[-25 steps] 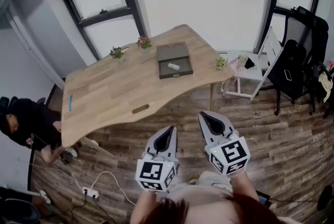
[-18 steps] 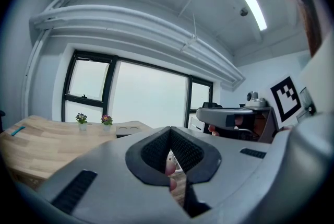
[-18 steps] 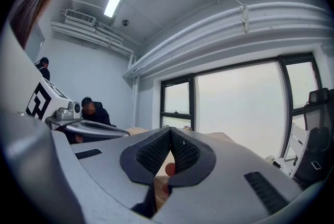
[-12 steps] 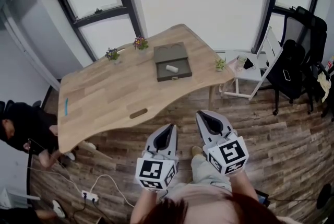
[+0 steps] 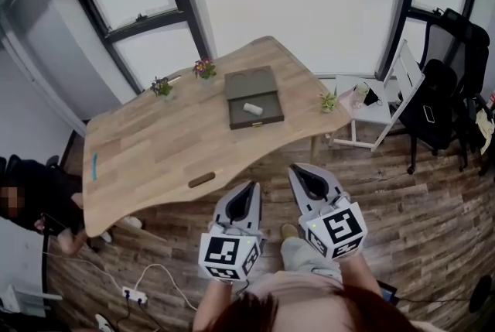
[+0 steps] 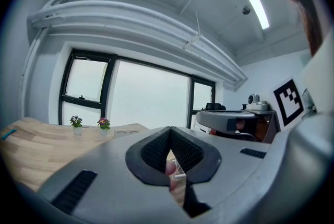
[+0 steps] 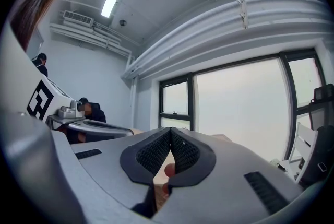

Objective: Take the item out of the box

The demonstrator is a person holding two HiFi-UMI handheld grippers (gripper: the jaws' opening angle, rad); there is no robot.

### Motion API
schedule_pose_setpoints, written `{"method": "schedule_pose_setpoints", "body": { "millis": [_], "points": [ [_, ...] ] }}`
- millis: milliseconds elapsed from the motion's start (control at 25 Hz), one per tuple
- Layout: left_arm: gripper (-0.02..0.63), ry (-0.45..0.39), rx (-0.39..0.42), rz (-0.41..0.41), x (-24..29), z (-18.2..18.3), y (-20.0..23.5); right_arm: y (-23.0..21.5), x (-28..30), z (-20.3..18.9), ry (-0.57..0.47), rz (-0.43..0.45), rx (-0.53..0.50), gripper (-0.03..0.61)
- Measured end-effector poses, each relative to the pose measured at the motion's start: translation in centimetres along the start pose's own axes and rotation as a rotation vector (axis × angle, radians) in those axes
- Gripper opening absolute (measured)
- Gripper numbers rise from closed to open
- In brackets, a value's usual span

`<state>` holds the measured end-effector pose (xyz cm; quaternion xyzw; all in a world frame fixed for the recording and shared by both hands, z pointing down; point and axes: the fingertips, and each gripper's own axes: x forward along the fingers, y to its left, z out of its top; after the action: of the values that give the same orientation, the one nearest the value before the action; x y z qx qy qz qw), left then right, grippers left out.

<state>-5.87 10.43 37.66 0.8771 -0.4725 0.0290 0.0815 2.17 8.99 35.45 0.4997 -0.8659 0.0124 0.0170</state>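
Observation:
A dark open box lies on the far part of a wooden table, lid folded back. A small white item rests inside it. My left gripper and right gripper hang side by side over the floor, well short of the table's near edge. Both are shut with nothing between the jaws. In the left gripper view the jaws meet at the tips; likewise in the right gripper view. Both cameras tilt up at windows and ceiling.
Two small potted flowers stand near the table's back edge and a third plant at its right corner. A blue pen lies left. A white side table and black chair stand right; a person crouches left.
The view has shifted, so table and box sit slightly lower-left and nearer in the head view. Both grippers stay shut and level.

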Motion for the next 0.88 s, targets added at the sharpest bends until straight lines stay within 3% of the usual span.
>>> {"method": "schedule_pose_setpoints", "body": {
  "millis": [880],
  "points": [
    [0.000,-0.002,0.009,0.072,11.6,2.6,3.6,-7.9,8.9,0.4,-0.010,0.102,0.024,0.000]
  ]
}}
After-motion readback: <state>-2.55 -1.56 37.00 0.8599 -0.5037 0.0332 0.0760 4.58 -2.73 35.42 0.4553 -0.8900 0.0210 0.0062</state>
